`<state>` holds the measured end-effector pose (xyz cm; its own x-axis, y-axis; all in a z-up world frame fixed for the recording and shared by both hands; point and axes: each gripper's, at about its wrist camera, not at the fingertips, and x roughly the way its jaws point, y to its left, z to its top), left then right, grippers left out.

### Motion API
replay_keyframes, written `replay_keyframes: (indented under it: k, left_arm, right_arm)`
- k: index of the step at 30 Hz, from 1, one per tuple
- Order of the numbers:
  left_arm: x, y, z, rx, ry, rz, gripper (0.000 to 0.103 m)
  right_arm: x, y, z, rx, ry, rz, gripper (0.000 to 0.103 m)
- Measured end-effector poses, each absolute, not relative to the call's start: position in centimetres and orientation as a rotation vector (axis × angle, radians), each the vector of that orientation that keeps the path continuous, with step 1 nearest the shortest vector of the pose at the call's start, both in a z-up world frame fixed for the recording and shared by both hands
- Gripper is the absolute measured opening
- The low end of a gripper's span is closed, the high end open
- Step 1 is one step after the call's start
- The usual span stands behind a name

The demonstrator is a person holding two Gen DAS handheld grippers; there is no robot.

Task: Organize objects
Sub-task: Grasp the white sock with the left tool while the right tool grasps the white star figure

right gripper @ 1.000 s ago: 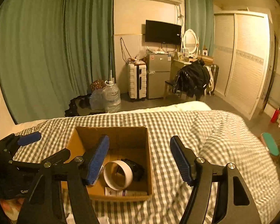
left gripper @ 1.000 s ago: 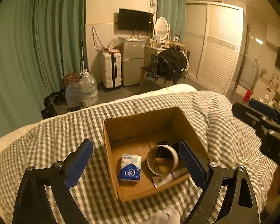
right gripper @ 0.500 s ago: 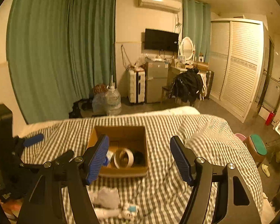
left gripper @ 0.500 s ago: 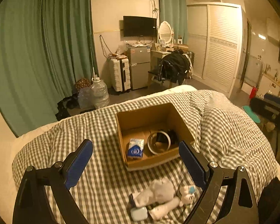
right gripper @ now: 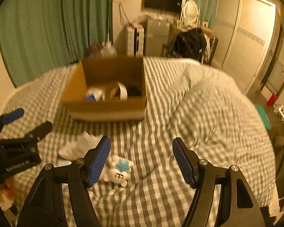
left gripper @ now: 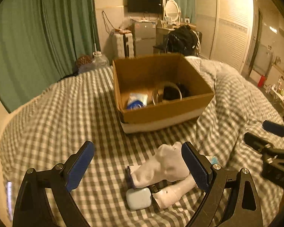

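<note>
An open cardboard box point(left gripper: 166, 111) point(right gripper: 104, 109) stands on the checked bed. It holds a blue-and-white tissue pack point(left gripper: 137, 100), a white tape ring point(left gripper: 167, 94) point(right gripper: 121, 92) and a dark object point(right gripper: 132, 90). Loose on the bed in front of the box lie white socks point(left gripper: 161, 166) point(right gripper: 77, 147), a pale blue case point(left gripper: 139, 197), a white tube point(left gripper: 172, 193) and a small white plush toy with a blue star point(right gripper: 118, 172). My left gripper point(left gripper: 138, 168) is open, low over the socks and case. My right gripper point(right gripper: 142, 162) is open, with the plush toy by its left finger.
The duvet bulges in a fold point(right gripper: 208, 98) to the right of the box. Beyond the bed are green curtains point(left gripper: 37, 37), a suitcase point(left gripper: 123, 43), a small fridge point(left gripper: 143, 36), a chair with dark clothes point(right gripper: 191, 43) and a wardrobe point(left gripper: 231, 22).
Both grippers have pulled back from over the box and come down low over the bed in front of it. The loose socks, case, tube and plush toy now lie close under the fingers.
</note>
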<state>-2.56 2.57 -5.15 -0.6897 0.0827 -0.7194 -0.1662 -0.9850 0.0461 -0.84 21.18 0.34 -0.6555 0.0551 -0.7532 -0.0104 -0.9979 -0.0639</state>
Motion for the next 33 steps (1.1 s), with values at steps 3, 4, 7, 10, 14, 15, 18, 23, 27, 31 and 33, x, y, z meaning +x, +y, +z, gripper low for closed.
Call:
replay_keyframes:
  k: [3,4,7,10,14,15,18,23,27,31,33]
  left_arm:
    - [-3.5,2.9,-8.1,-1.203,0.195,2.732,0.096]
    - [-3.7,3.0,-8.9,-1.212,0.197,2.717,0.096]
    - [-4.2,2.8,-11.2,-1.247,0.182,2.656,0.096]
    - [-4.6,2.7,-12.9,-1.295,0.18,2.614,0.096]
    - [-4.8,2.9,-13.7,-1.308,0.152,2.575,0.096]
    - [-4.8,3.1,-13.8,-1.304,0.153,2.57,0.096]
    - [-5.7,3.1,-14.0,-1.315,0.119,2.566,0.096]
    - [-7.4,3.1,-14.4,-1.342,0.036,2.554,0.096]
    - [-8.4,3.9,-14.8,-1.347,0.032,2.523,0.096]
    - [-9.0,4.2,-15.2,-1.364,-0.026,2.449,0.096]
    - [-9.1,4.3,-15.6,-1.381,-0.048,2.403,0.096]
  right_arm:
    - [-2.3,21.1,-3.8,-1.382,-0.102,2.775,0.068]
    - [-2.7,21.1,-5.2,-1.416,-0.11,2.762,0.068]
    - [-3.9,20.9,-8.5,-1.499,-0.115,2.759,0.068]
    - [-4.1,20.5,-10.5,-1.532,-0.109,2.765,0.068]
    - [-4.4,20.7,-11.6,-1.573,-0.003,2.798,0.068]
    - [-4.4,20.6,-11.8,-1.574,0.001,2.801,0.068]
    - [-4.7,20.4,-12.5,-1.608,0.009,2.799,0.067]
    - [-5.1,20.8,-12.8,-1.654,0.095,2.802,0.067]
    - [-5.1,20.3,-13.0,-1.683,0.066,2.805,0.067]
    - [-4.9,19.2,-13.5,-1.728,-0.012,2.797,0.067]
    - [-4.8,18.3,-14.0,-1.727,-0.1,2.769,0.066]
